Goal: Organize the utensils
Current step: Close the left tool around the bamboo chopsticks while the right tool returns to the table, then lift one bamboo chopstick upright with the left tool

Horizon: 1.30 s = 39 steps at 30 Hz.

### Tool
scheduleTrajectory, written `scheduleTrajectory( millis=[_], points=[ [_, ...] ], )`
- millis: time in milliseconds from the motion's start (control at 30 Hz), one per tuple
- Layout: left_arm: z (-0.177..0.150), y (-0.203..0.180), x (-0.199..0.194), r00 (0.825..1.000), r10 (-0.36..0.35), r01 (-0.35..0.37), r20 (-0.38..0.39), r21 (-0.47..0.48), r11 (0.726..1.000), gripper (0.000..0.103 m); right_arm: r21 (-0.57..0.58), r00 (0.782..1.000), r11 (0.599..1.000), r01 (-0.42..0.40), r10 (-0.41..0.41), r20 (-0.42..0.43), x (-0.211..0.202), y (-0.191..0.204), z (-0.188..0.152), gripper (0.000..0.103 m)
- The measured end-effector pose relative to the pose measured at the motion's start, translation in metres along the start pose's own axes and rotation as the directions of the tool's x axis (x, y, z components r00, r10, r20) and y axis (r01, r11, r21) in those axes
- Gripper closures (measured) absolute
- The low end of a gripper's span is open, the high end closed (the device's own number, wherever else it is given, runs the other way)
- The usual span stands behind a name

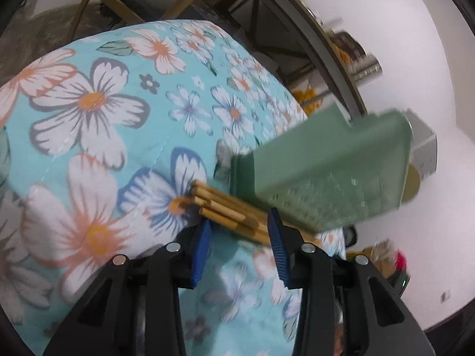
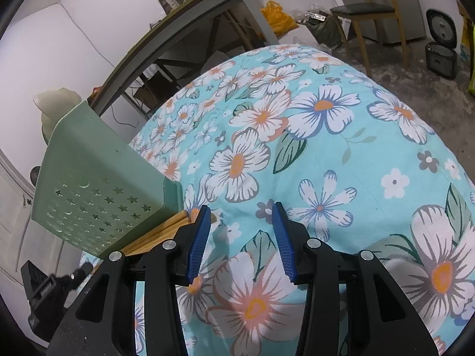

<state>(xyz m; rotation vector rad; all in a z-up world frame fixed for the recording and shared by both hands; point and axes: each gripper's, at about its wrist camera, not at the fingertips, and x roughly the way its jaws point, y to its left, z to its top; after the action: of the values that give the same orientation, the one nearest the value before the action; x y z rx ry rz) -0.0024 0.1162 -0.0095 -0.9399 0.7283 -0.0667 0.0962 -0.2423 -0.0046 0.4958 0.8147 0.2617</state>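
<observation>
A bundle of wooden chopsticks (image 1: pixel 228 210) lies on the floral tablecloth (image 1: pixel 104 118), its far end under a green perforated utensil holder (image 1: pixel 323 172) lying tilted on its side. My left gripper (image 1: pixel 240 231) is open, its blue pads on either side of the chopsticks' near part without clamping them. In the right wrist view the holder (image 2: pixel 98 184) is at the left with the chopsticks (image 2: pixel 166 228) sticking out beneath it. My right gripper (image 2: pixel 242 222) is open and empty over the cloth (image 2: pixel 326 148), its left pad close to the chopstick tips.
A dark-framed side table (image 2: pixel 190 29) with cans and boxes stands behind the cloth-covered table. A wooden chair (image 2: pixel 374 14) and a rice cooker (image 2: pixel 442 47) are on the floor at the far right. A black device (image 2: pixel 50 290) sits at the lower left.
</observation>
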Motion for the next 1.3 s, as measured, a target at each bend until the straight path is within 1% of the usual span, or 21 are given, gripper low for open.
scheduleTrajectory(
  millis=[133, 167, 200, 233, 267, 467, 633, 733, 867, 967, 1167, 1200, 1300],
  points=[
    [0.005, -0.002, 0.006, 0.999, -0.009, 0.01, 0.053, -0.021, 1.0, 0.068, 0.002, 1.0, 1.0, -0.002, 0.002, 0.0, 0.0, 0.0, 0.0, 0.062],
    [0.006, 0.0, 0.007, 0.997, -0.007, 0.009, 0.071, -0.027, 1.0, 0.071, 0.002, 1.0, 1.0, -0.002, 0.002, 0.0, 0.0, 0.0, 0.0, 0.062],
    [0.005, 0.003, 0.007, 0.996, 0.007, -0.003, 0.091, -0.047, 0.999, 0.08, 0.002, 1.0, 1.0, -0.003, 0.003, 0.0, 0.0, 0.0, 0.0, 0.061],
    [0.004, 0.009, 0.004, 0.992, 0.004, 0.006, 0.124, -0.082, 0.997, 0.085, 0.003, 1.0, 1.0, -0.004, 0.004, 0.0, 0.0, 0.0, 0.0, 0.061],
    [0.003, 0.013, 0.003, 0.989, -0.009, 0.025, 0.145, -0.105, 0.994, 0.086, 0.004, 1.0, 1.0, -0.005, 0.005, -0.001, 0.0, 0.0, 0.0, 0.061],
    [0.005, 0.016, -0.002, 0.988, -0.026, 0.045, 0.152, -0.125, 0.991, 0.088, 0.005, 1.0, 1.0, -0.008, 0.008, -0.003, 0.001, -0.001, 0.0, 0.062],
    [0.008, 0.031, -0.018, 0.986, -0.029, 0.056, 0.164, -0.163, 0.985, 0.09, 0.006, 1.0, 1.0, -0.008, 0.008, -0.003, 0.001, 0.0, 0.0, 0.061],
    [0.013, 0.036, -0.027, 0.984, -0.026, 0.053, 0.175, -0.147, 0.988, 0.09, 0.006, 1.0, 1.0, -0.009, 0.009, -0.002, 0.001, 0.0, 0.0, 0.062],
    [0.014, 0.048, -0.045, 0.985, -0.033, 0.053, 0.169, -0.111, 0.992, 0.09, 0.006, 1.0, 1.0, -0.009, 0.009, -0.003, 0.001, 0.0, 0.0, 0.061],
    [0.014, 0.053, -0.066, 0.984, -0.016, 0.029, 0.18, -0.074, 0.997, 0.089, 0.007, 1.0, 1.0, -0.01, 0.01, -0.003, 0.001, 0.0, 0.0, 0.062],
    [0.019, 0.065, -0.086, 0.988, -0.012, 0.021, 0.152, -0.054, 0.998, 0.089, 0.007, 1.0, 1.0, -0.01, 0.01, -0.003, 0.001, 0.0, 0.0, 0.062],
    [0.019, 0.065, -0.092, 0.988, -0.005, 0.011, 0.153, -0.04, 0.999, 0.089, 0.007, 1.0, 1.0, -0.01, 0.01, -0.003, 0.001, 0.001, 0.0, 0.061],
    [0.024, 0.063, -0.11, 0.981, 0.062, -0.066, 0.184, 0.015, 0.998, 0.088, 0.005, 1.0, 1.0, -0.009, 0.009, -0.003, 0.001, 0.0, 0.0, 0.062]
  ],
)
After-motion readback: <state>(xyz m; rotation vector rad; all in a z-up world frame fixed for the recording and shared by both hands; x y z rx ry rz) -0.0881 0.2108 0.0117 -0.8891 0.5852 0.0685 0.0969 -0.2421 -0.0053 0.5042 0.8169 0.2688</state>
